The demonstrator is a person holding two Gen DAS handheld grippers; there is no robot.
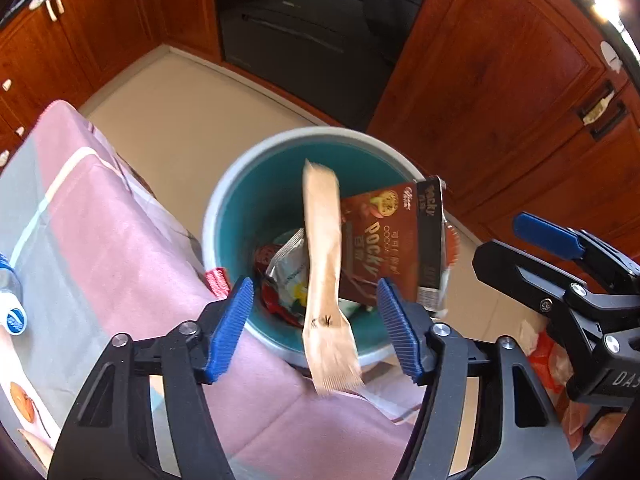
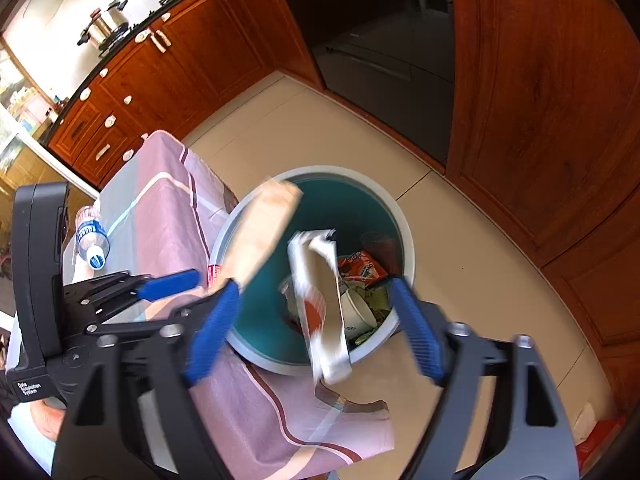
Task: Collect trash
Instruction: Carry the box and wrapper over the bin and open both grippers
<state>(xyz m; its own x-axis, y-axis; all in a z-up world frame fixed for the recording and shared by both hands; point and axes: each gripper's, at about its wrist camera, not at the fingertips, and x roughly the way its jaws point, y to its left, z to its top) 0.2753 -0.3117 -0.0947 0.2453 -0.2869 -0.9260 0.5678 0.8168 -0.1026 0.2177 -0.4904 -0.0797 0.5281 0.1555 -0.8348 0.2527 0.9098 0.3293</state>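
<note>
Both claws apart over round teal bin (image 1: pixel 256 208), trash mid-air.
Left claw (image 1: pixel 316 312): flat tan paper wrapper (image 1: pixel 326 280), long axis vertical mid-frame. Right claw (image 2: pixel 316 320): rectangular cardboard Pocky box (image 2: pixel 324 312), end-down, blurred, over bin.

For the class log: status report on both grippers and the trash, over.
Left gripper open, right gripper open. Tan paper wrapper and brown Pocky box dropping over round teal bin. Nothing blocking.

Right gripper (image 2: pixel 316 322) jaws spread wide above teal bin (image 2: pixel 394 216); blurred snack box (image 2: pixel 324 308) loose between pads, touching neither. Tan wrapper (image 2: pixel 264 232) airborne beside left gripper (image 2: pixel 176 284). Water bottle (image 2: pixel 93 238) on tablecloth (image 2: pixel 168 208).
</note>
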